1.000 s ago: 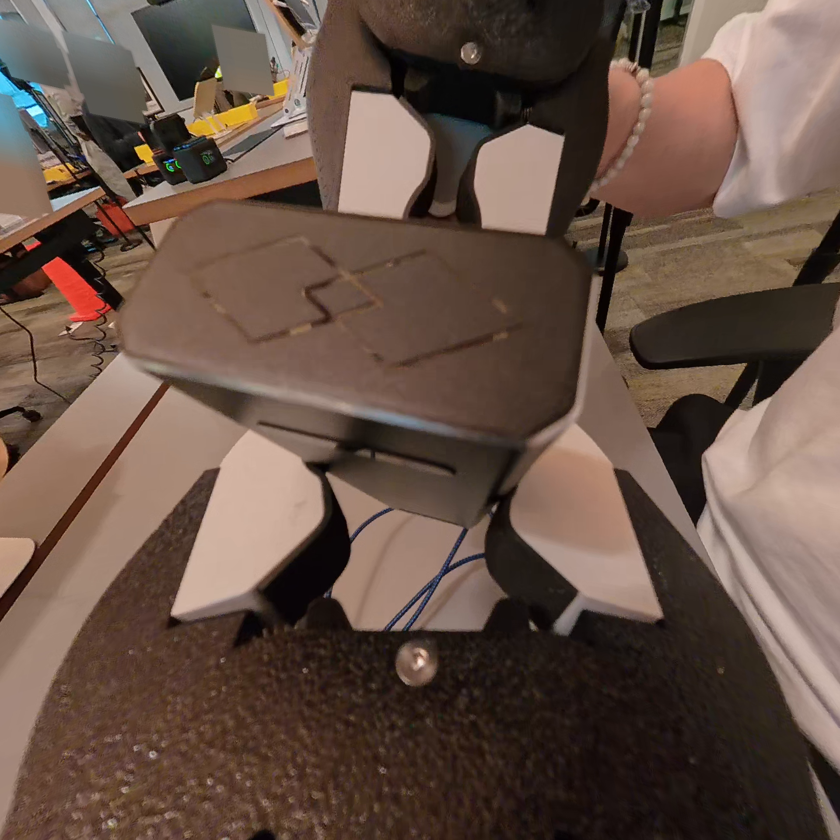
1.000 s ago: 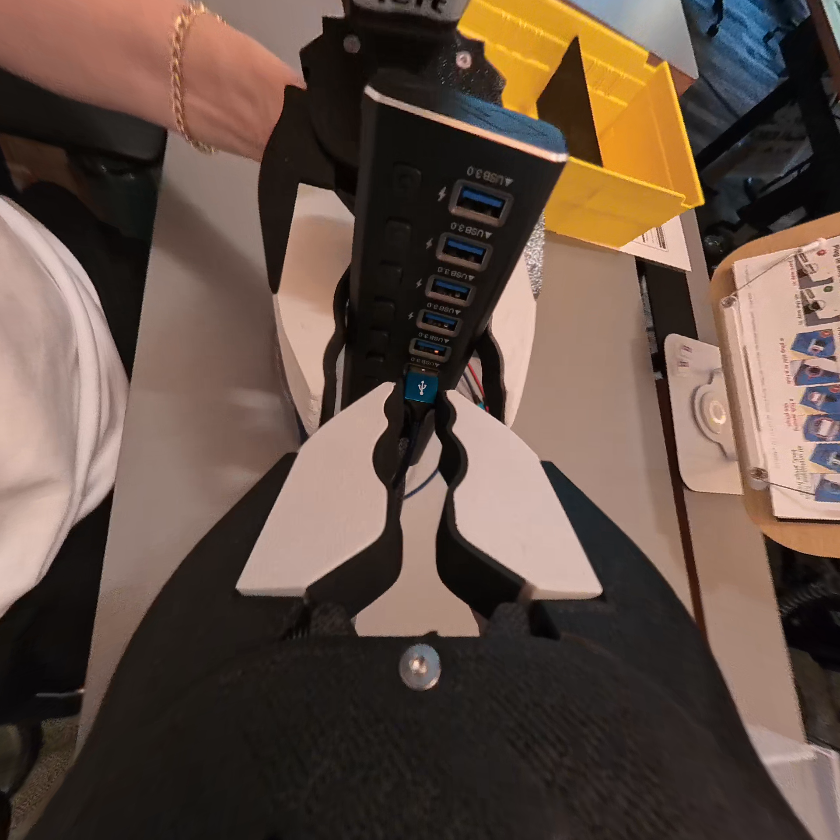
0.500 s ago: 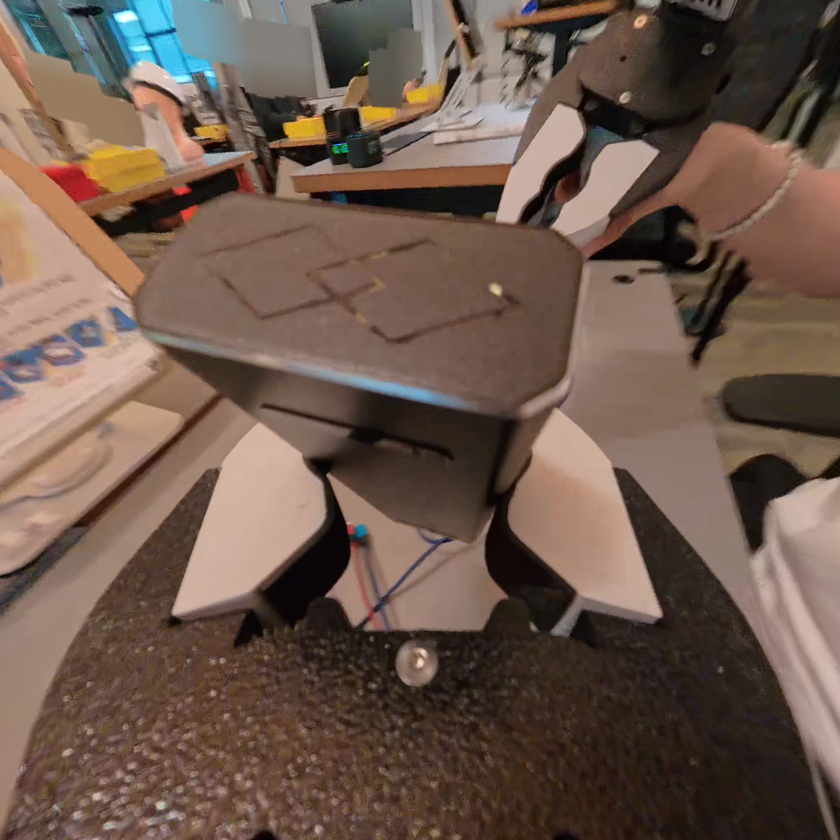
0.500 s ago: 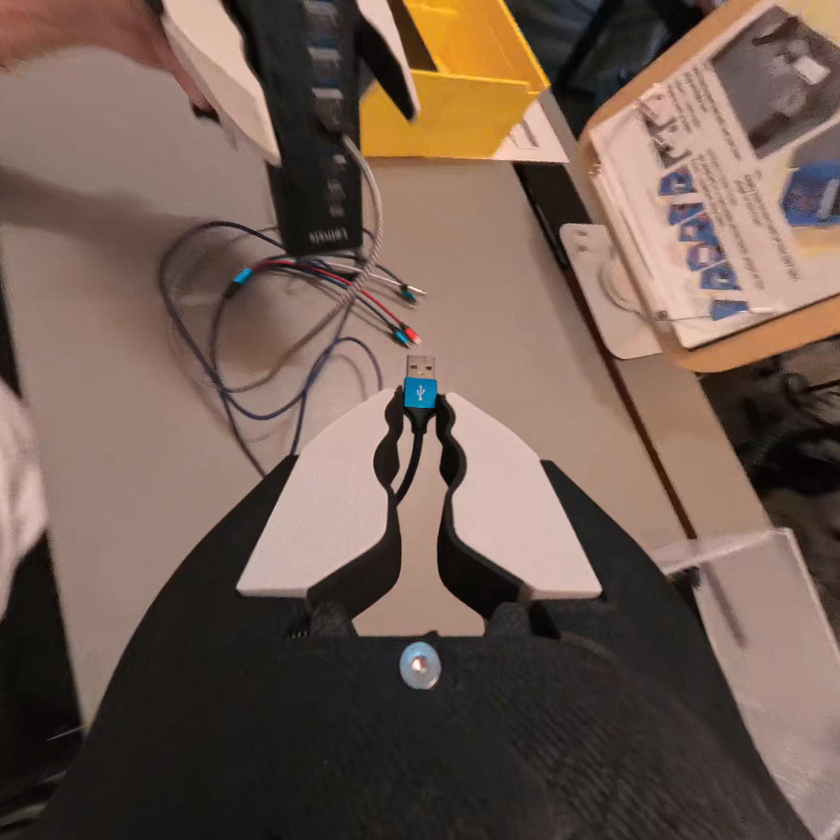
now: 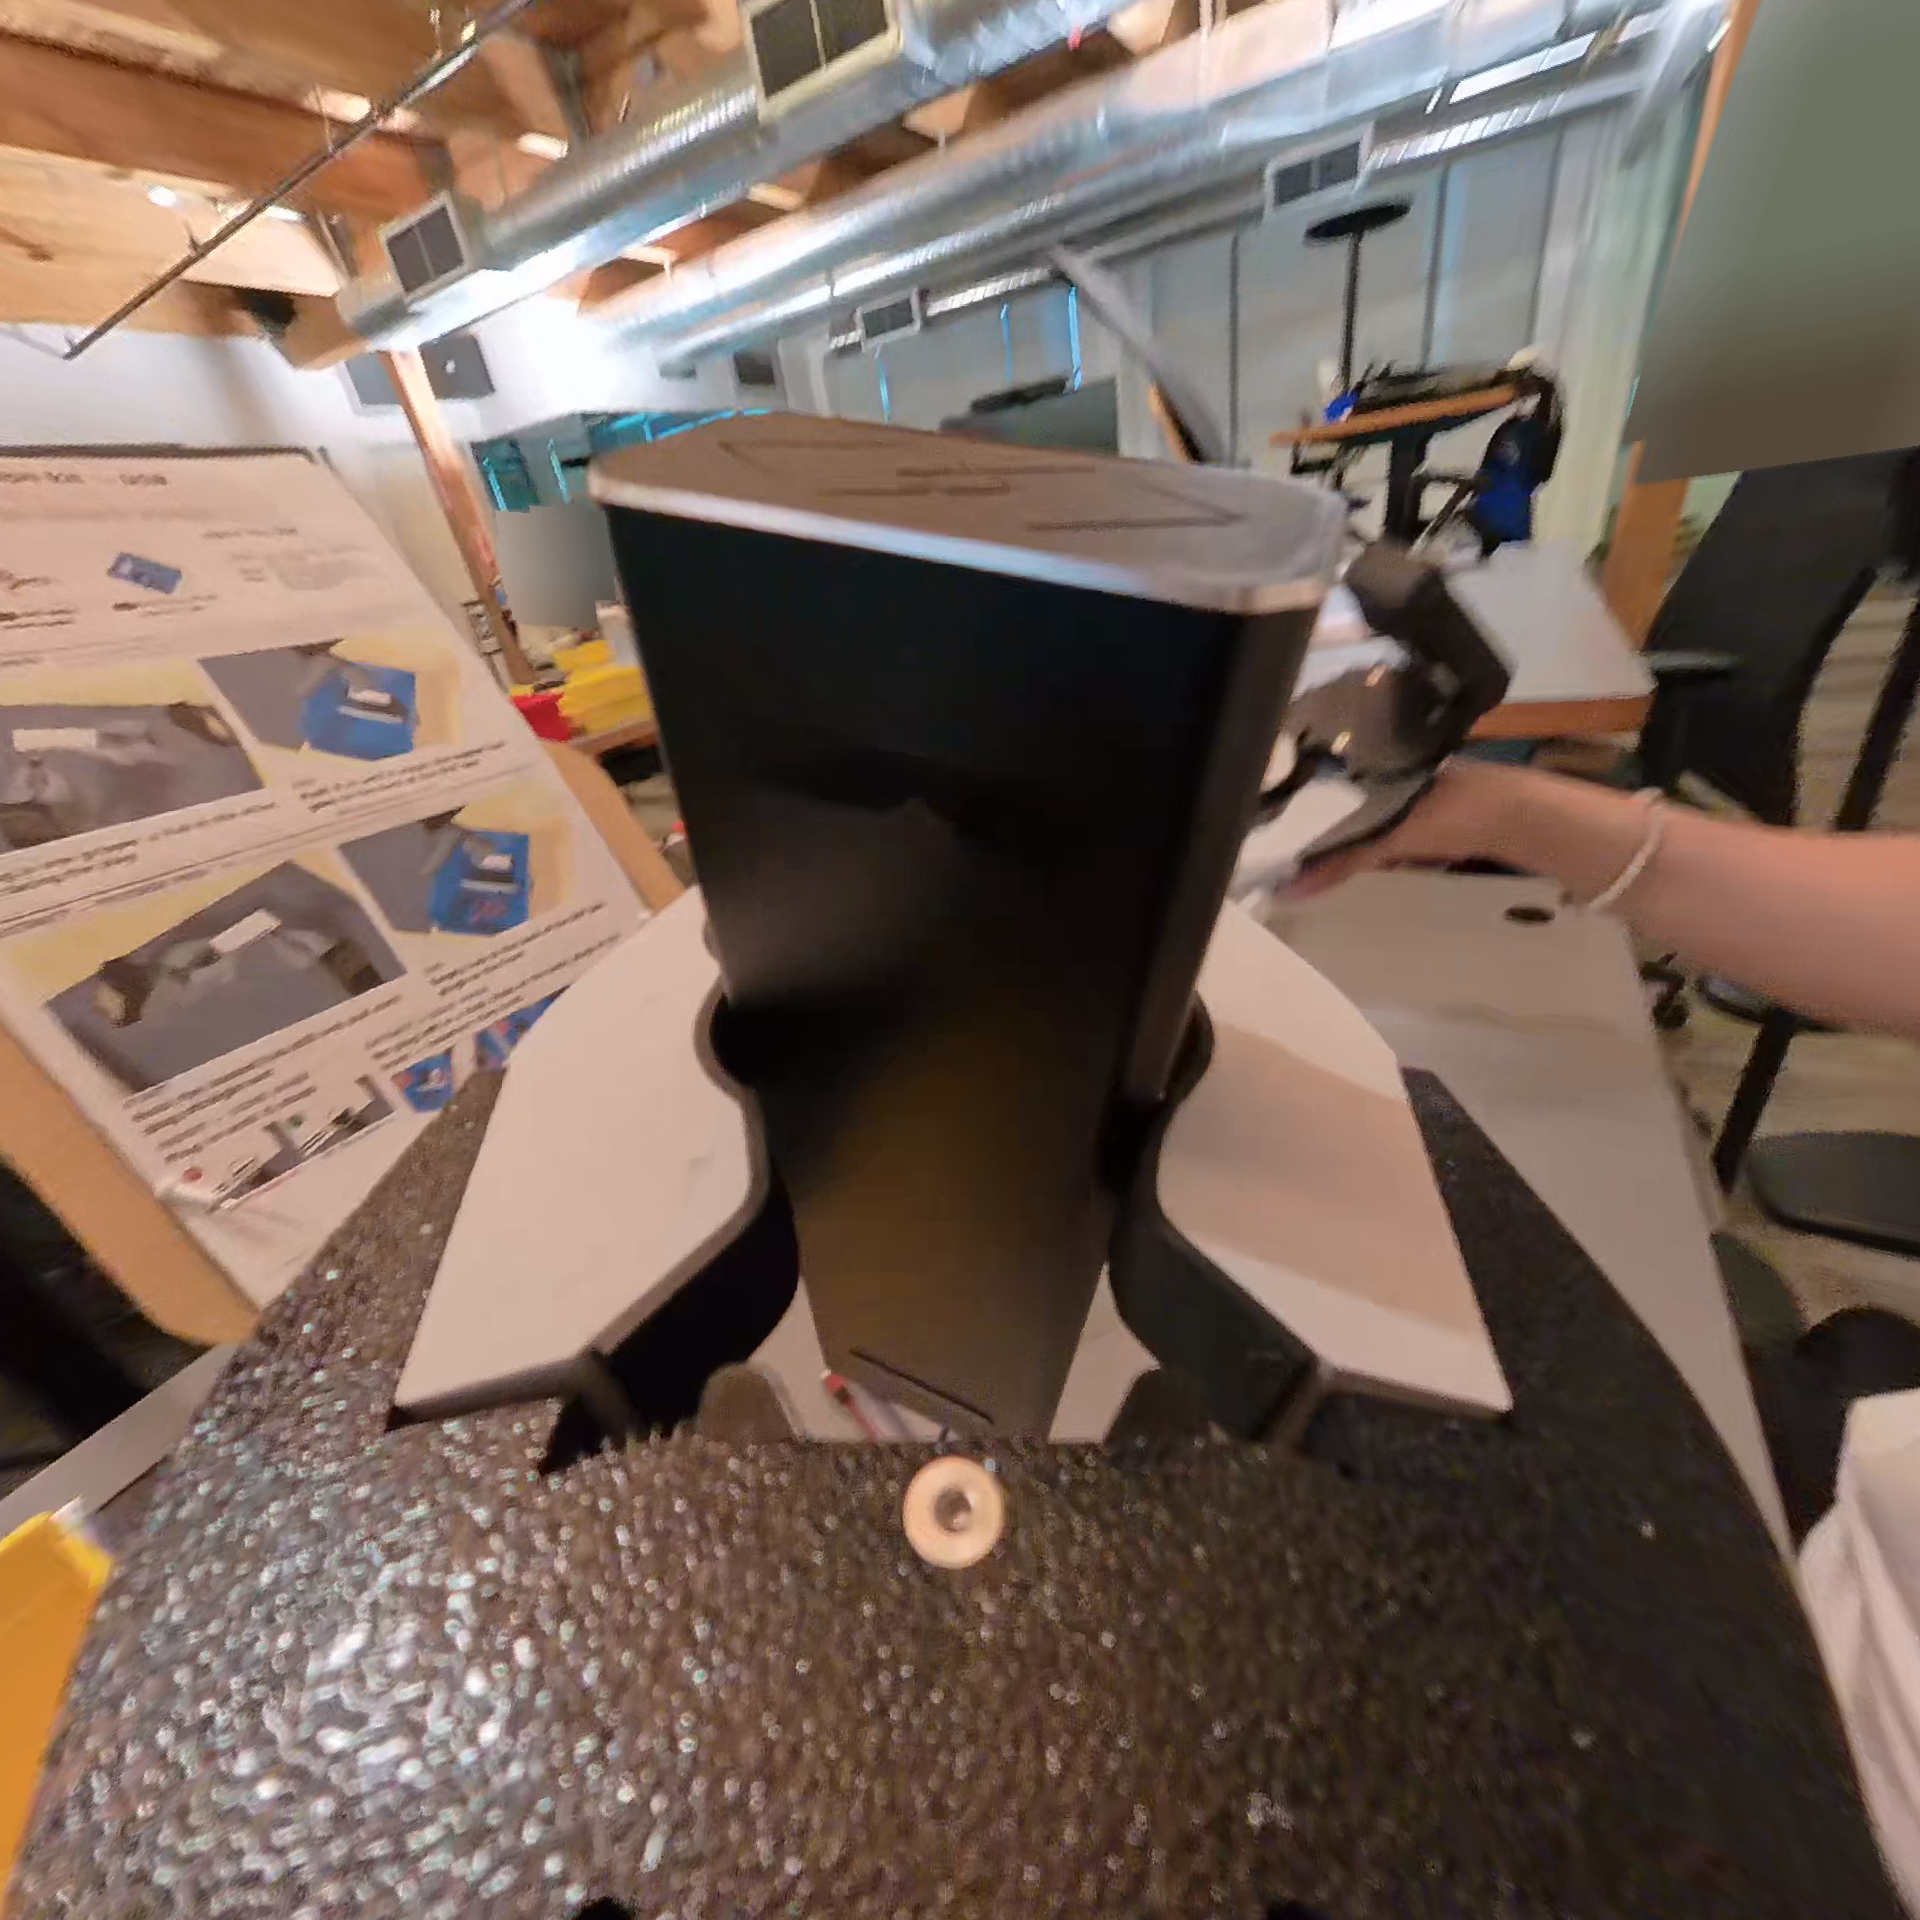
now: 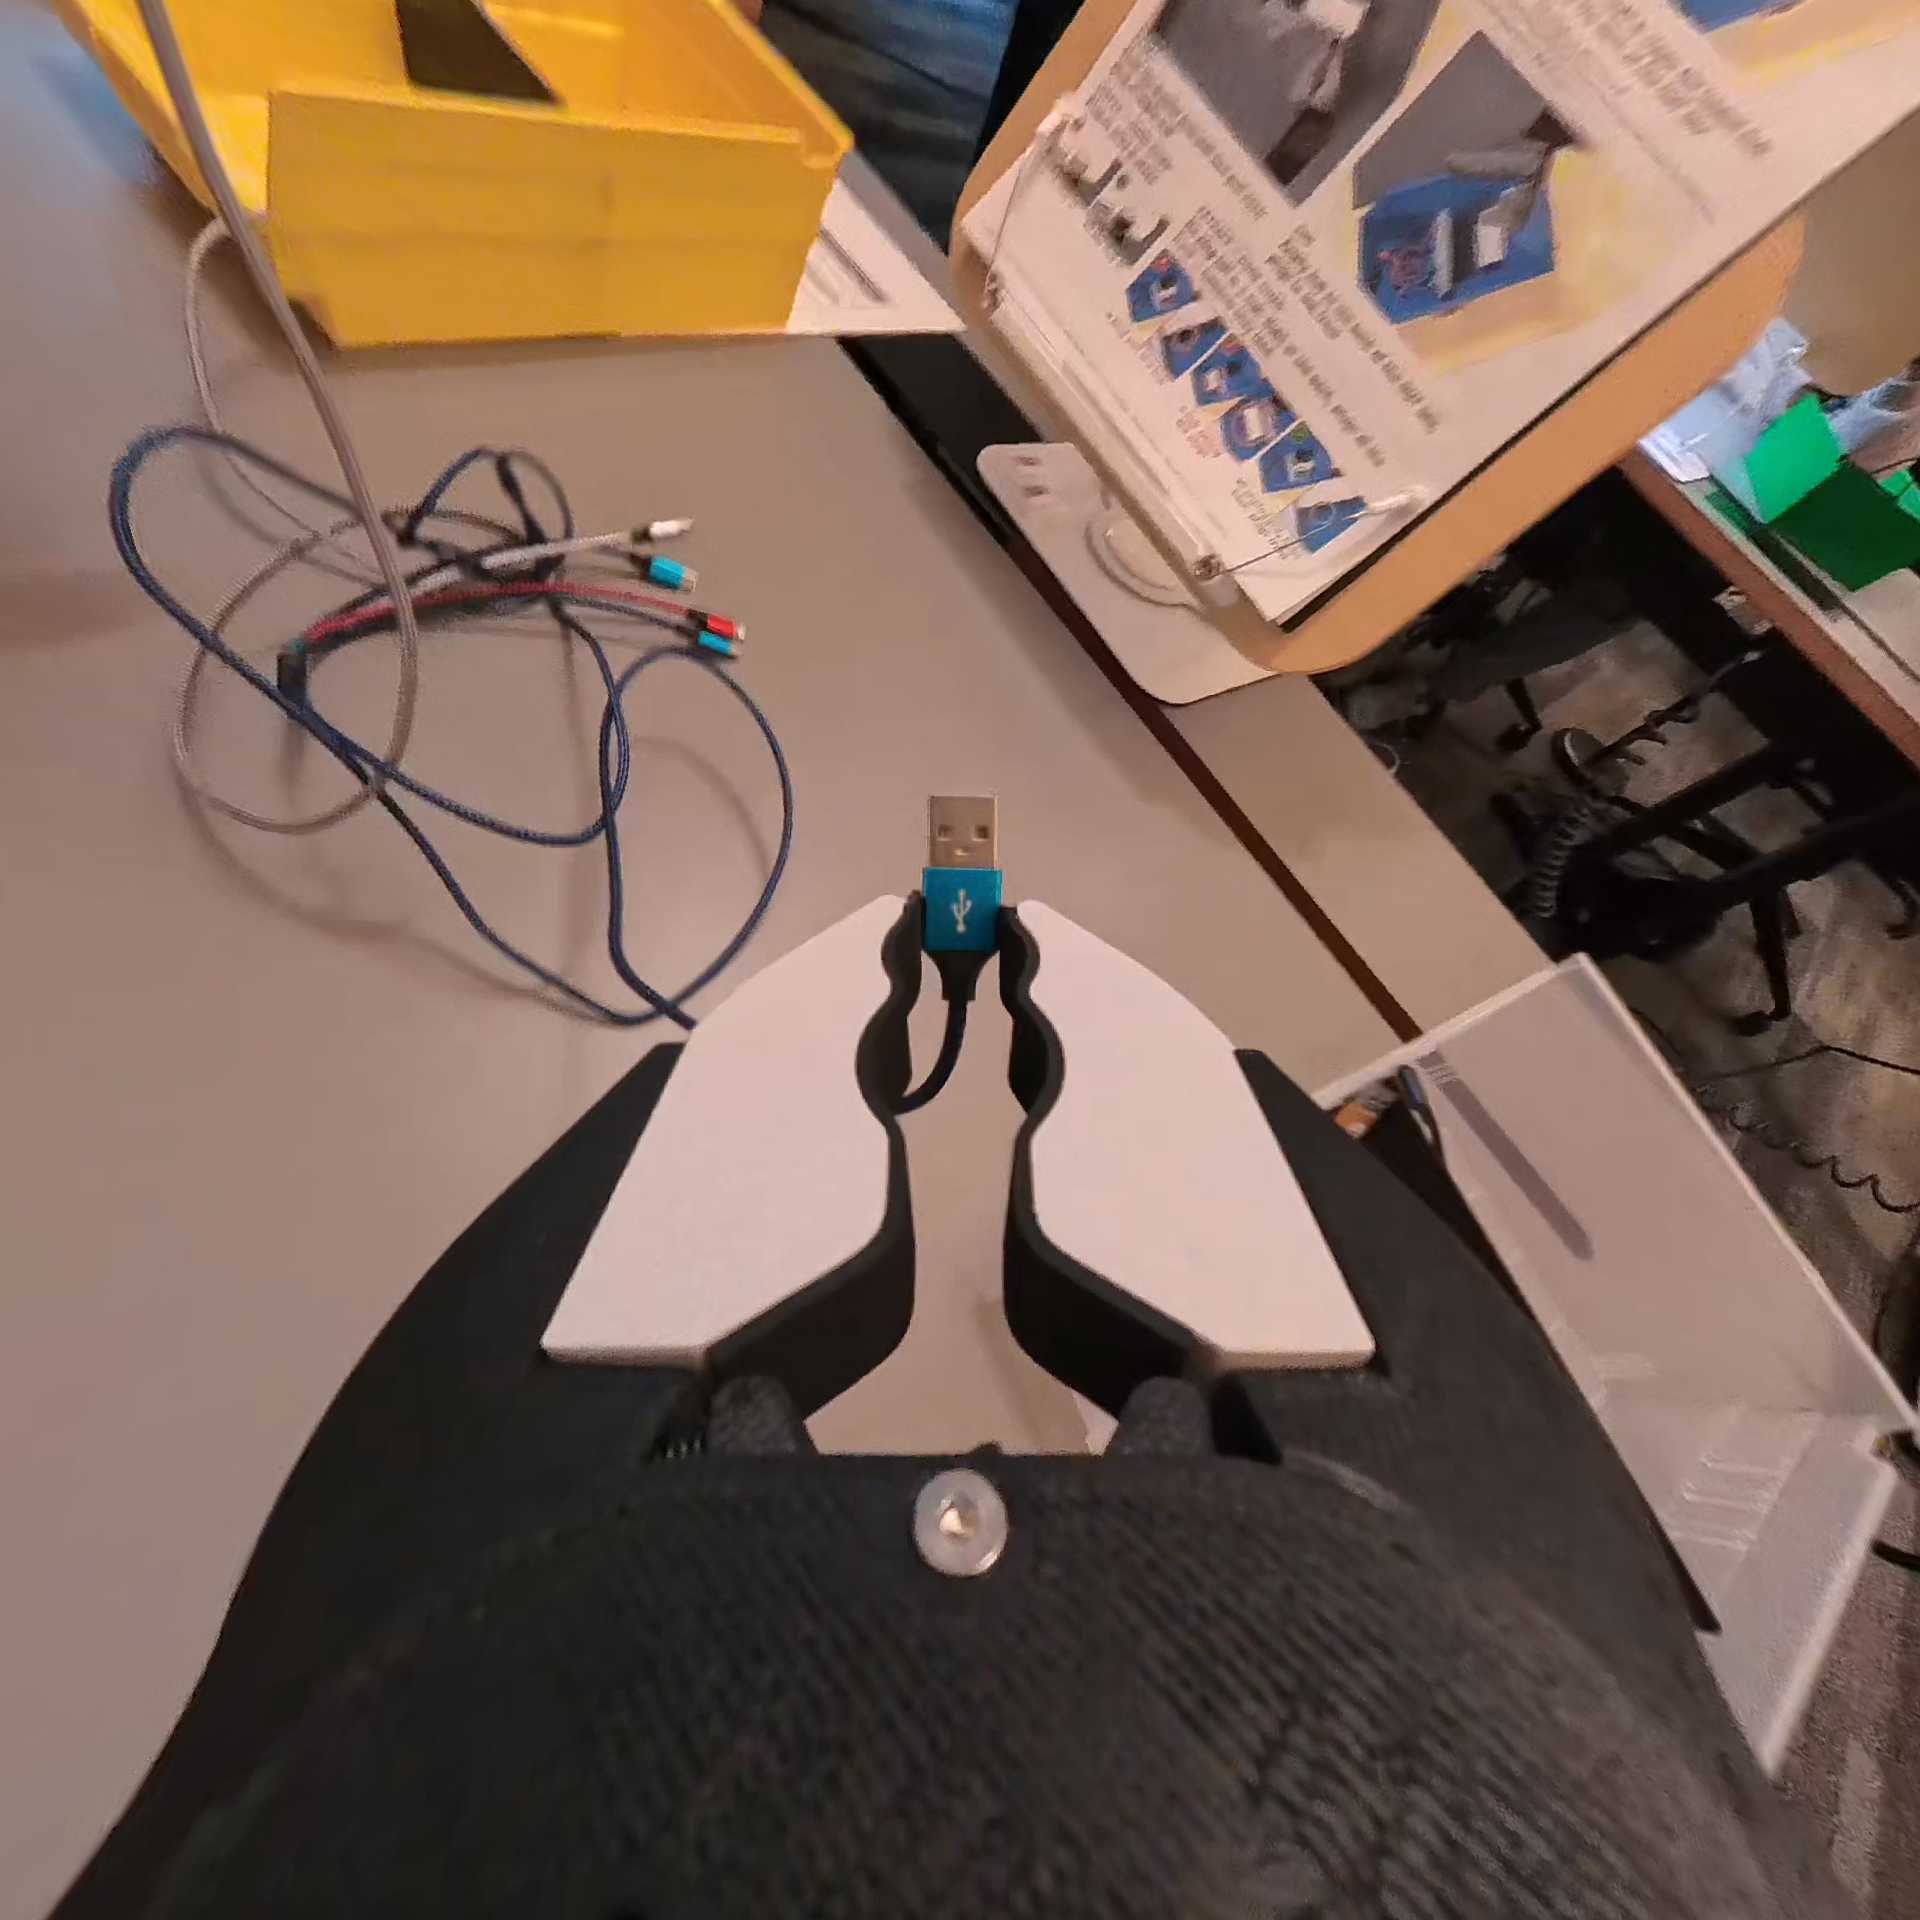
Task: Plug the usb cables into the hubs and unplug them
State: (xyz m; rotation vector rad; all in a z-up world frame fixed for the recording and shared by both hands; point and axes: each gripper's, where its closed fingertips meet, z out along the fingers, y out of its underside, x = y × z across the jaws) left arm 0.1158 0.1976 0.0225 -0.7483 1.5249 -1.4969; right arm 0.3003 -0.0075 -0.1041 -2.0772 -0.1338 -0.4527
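Left tool (image 5: pixel 956 1049): clamped on black USB hub (image 5: pixel 935 831). Hub now stood upright between the white fingers (image 5: pixel 582 1174), plain rear face toward the camera, rubber-padded base on top; half a second ago tilted with the base facing the lens. No port face visible in this view.

Right tool (image 6: pixel 961 920): closed on blue USB-A plug (image 6: pixel 961 894), bare metal tip projecting past the fingertips, dark lead trailing back between the fingers. Plug free of the hub, held above the grey bench (image 6: pixel 935 644); one second ago seated in the hub's lowest port. Grip unchanged since half a second ago. Hub gone from the right wrist view, where it hung at top left before.

Right tool also seen far right in the left wrist view (image 5: pixel 1382 727), blurred, held by a hand (image 5: pixel 1455 831) with a bead bracelet.

Loose cables (image 6: pixel 468 665): blue, red and grey braided, tangled on the bench left of the plug, well apart from it; small connector ends pointing right.

Yellow bin (image 6: pixel 540 229): at the bench's far edge.

Instruction sheet (image 6: pixel 1351 260) on a tan board: printed photos and text, blurred. White USB trident symbol on the plug shell.
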